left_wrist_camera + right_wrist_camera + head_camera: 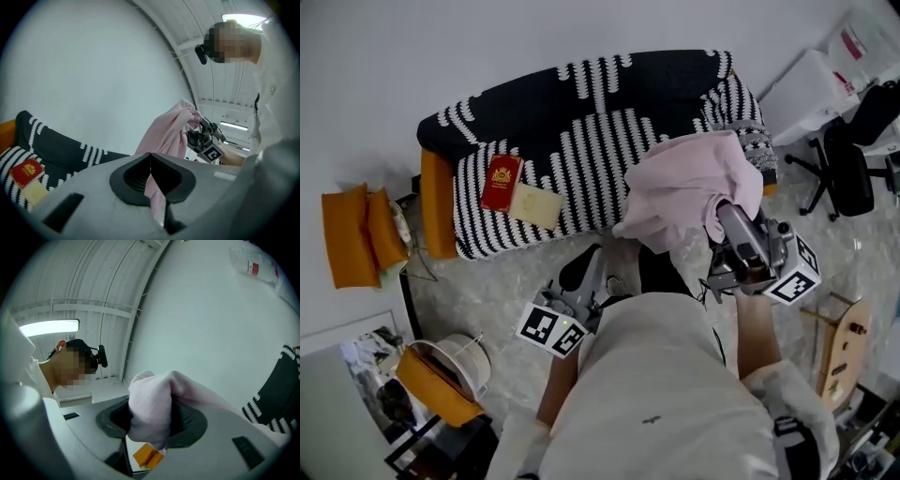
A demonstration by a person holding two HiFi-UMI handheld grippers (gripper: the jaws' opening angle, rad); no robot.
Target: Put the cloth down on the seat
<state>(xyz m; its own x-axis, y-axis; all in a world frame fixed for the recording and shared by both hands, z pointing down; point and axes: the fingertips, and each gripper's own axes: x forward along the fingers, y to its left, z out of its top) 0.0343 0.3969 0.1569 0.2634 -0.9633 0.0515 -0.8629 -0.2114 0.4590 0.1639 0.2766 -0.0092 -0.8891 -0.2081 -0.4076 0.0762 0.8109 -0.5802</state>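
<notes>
Head view: we see a pink cloth [689, 183] bunched in the right gripper [719, 214], whose jaws are clamped on it, up in the air over the right end of a sofa [581, 159] draped in black and white. The left gripper [578, 272] hangs low by the sofa's near edge, jaws closed on nothing. We judge this the carrying step. Next the cloth must be lowered onto bare seat, right of the red booklet [501, 181], before the jaws let go.
</notes>
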